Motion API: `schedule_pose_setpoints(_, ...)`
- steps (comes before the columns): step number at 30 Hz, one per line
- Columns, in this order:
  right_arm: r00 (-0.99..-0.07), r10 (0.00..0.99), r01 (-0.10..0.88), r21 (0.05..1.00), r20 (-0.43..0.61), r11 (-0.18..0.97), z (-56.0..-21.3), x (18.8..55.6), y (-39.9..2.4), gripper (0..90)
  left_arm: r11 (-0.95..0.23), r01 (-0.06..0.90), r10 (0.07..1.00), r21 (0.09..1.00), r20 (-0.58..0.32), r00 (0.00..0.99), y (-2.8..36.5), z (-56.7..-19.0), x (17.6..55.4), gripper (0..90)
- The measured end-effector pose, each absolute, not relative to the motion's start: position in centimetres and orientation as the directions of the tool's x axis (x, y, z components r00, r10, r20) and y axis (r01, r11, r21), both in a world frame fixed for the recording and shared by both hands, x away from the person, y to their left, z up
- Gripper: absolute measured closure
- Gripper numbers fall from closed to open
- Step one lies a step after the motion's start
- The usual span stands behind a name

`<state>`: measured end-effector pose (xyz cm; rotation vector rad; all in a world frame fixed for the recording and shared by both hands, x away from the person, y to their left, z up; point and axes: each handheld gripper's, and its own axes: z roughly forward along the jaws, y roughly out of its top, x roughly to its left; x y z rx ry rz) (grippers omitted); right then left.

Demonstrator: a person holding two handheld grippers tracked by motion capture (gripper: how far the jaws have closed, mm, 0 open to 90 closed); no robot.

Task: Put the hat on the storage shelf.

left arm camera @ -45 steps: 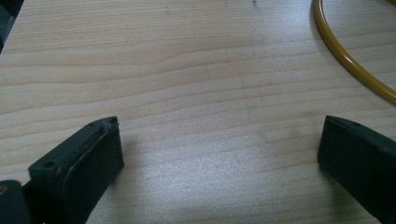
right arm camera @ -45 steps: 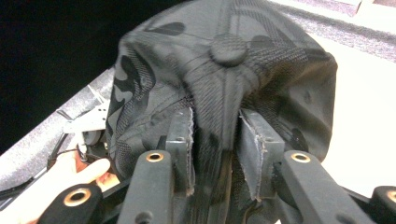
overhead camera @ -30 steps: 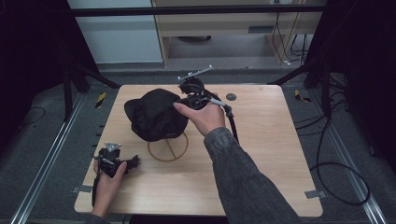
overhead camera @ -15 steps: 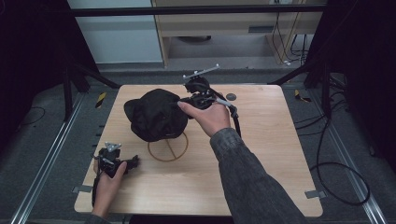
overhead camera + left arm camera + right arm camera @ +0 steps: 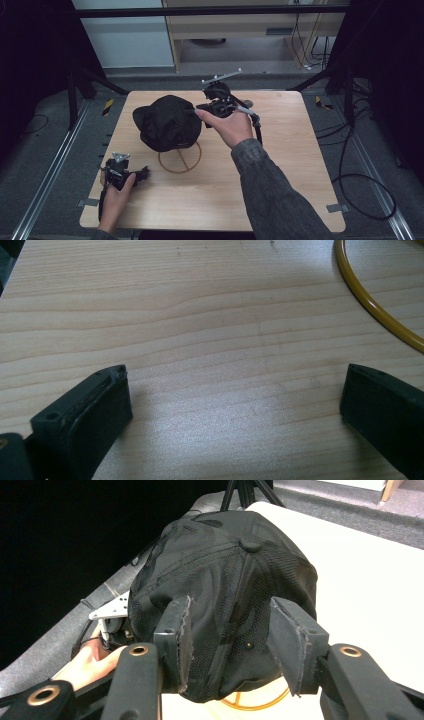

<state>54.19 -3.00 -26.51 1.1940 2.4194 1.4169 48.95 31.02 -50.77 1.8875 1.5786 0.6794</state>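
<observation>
My right gripper at cap, 3 o'clock side, jaws apart. Left gripper agape over bench. Next: likely close on cap.

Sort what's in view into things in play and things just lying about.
In play: black cap, right gripper open around it, yellow ring partly under the cap.
Lying about: left gripper open over bare table, small dark disc.

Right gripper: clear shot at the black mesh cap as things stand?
Probably yes. The right gripper has its jaws open, pointed straight at the black mesh cap, with nothing between them. The cap sits partly over the yellow ring; the left gripper rests apart near the table's front edge.
</observation>
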Motion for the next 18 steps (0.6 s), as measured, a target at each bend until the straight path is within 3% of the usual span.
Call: schedule_pose_setpoints(18, -0.671, 0.68, 0.581, 0.779, 0.295, 0.236, -26.7, 53.2, -5.6, 46.8, -0.131, 0.689, 0.985, 0.713, 0.017, 0.17, 31.0, -50.8, 49.0, 0.0)
